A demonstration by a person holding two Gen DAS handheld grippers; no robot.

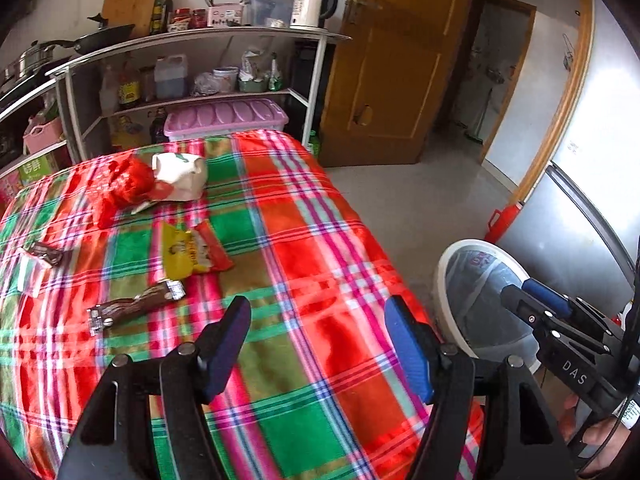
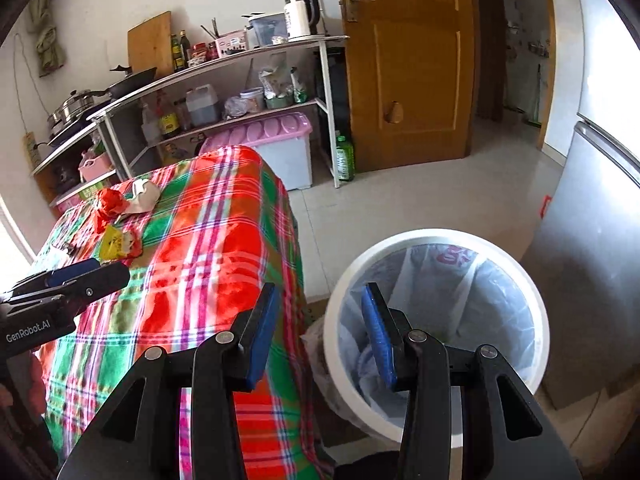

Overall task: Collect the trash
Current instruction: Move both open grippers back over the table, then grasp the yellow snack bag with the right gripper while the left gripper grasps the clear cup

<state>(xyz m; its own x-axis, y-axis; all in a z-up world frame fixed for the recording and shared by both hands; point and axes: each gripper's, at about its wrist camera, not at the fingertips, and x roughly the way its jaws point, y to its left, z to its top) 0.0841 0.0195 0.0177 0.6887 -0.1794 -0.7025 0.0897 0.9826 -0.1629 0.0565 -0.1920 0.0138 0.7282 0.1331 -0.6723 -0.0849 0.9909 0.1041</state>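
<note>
Now the left hand-held gripper (image 1: 318, 344) hangs over the plaid-covered worktop (image 1: 320, 240), jaws wide with nothing between them. Beyond it lie the trash: a brown wrapper (image 1: 134, 306), a yellow snack packet (image 1: 192, 250), a red bag (image 1: 124, 188) and crumpled white paper (image 1: 180, 176). Beside the worktop, the right hand-held gripper (image 2: 320, 336) hovers half-open and empty above the white bin (image 2: 436, 332).
</note>
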